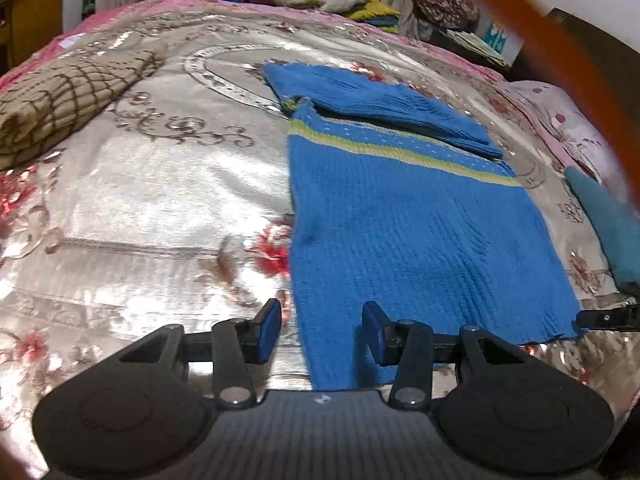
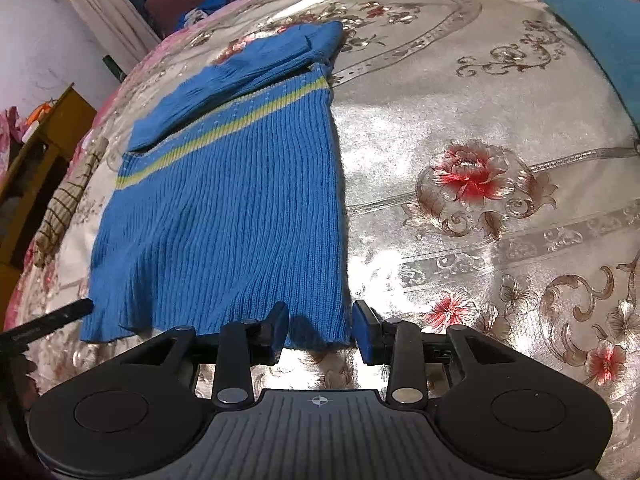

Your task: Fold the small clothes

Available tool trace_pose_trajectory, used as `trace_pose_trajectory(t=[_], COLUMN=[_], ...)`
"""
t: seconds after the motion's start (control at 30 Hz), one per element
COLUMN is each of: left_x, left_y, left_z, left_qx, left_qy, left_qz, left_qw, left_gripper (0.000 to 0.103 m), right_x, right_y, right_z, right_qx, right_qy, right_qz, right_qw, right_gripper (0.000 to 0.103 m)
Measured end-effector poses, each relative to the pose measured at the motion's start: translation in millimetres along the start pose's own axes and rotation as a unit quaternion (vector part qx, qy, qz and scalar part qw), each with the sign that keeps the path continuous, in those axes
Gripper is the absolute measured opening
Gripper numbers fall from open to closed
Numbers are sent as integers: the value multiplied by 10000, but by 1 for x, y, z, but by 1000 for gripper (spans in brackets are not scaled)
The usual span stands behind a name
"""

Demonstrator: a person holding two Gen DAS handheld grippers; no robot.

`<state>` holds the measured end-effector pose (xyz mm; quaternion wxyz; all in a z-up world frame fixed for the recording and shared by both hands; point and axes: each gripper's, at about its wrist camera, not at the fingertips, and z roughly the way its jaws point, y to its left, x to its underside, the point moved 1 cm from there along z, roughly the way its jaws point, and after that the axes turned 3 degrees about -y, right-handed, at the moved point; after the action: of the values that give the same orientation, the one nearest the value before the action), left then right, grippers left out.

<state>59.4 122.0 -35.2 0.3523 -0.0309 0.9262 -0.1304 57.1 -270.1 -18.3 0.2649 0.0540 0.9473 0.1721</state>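
A: Sweater (image 1: 420,216) is the thing to fold, a small blue knitted one with a yellow-green stripe (image 1: 400,148). It lies flat on the shiny flowered bedcover (image 1: 160,208), in the centre and right of the left wrist view, in the centre-left of the right wrist view. One sleeve (image 1: 380,104) is already laid across the upper part, above the stripe.

B: How do you think it will handle?

A: I judge it soft and light, with thick ribs. It should bend easily, but it may stretch or drag on the smooth cover.

B: And the claws?

A: The left gripper (image 1: 320,332) is released, its blue pads wide apart over the lower left corner of the hem. The right gripper (image 2: 320,332) is also released and holds nothing; the lower right corner of the hem lies between its pads.

B: Where to take hold?

A: I would pinch these two hem corners, both layers together, so the knit does not separate.

B: Anything around?

A: A checked brown cloth (image 1: 60,108) is at the upper left of the left view, a teal cloth (image 2: 600,28) at the upper right of the right view, both well apart from the sweater.
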Motion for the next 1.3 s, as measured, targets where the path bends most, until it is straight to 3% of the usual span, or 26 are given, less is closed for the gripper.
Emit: trace_pose_trajectory(t=[0.1,0.3,0.4,0.47,0.53,0.6,0.77,0.9,0.97,1.1,1.3], left_x=[1,-3,-4,-4,-4,-3,-3,-7,-10,-25,-71], left_y=[2,-10,-13,-14,-12,-10,-6,-2,-2,2,20], left_z=[-1,9,11,10,9,11,17,20,21,17,10], left_qx=[-48,-94,-100,-17,117,255,462,623,756,1314,1983], left_qy=[13,156,146,136,194,312,369,411,449,326,-347], left_qz=[-47,125,151,100,-3,-129,-330,-515,-567,-919,-1683], left_qw=[10000,9998,9997,9999,9997,9991,9977,9959,9945,9865,9650], left_gripper=[49,62,61,52,32,19,19,18,16,15,15], right_x=[1,-5,-5,-5,-6,-7,-12,-16,-16,-21,-59], right_y=[1,-10,-13,-12,-11,-9,-8,-14,-19,-24,-22], right_z=[2,6,7,8,9,11,18,19,18,9,-3], right_qx=[-16,-303,-426,-472,-611,-644,-684,-792,-948,-1596,-2312], right_qy=[-56,-91,-118,-130,-114,-106,-127,-129,-143,-346,-845], right_qz=[-33,76,120,126,164,164,205,385,593,1104,1649], right_qw=[10000,9995,9990,9987,9979,9977,9974,9960,9936,9804,9551], right_gripper=[40,41,42,42,42,42,41,19,13,9,6])
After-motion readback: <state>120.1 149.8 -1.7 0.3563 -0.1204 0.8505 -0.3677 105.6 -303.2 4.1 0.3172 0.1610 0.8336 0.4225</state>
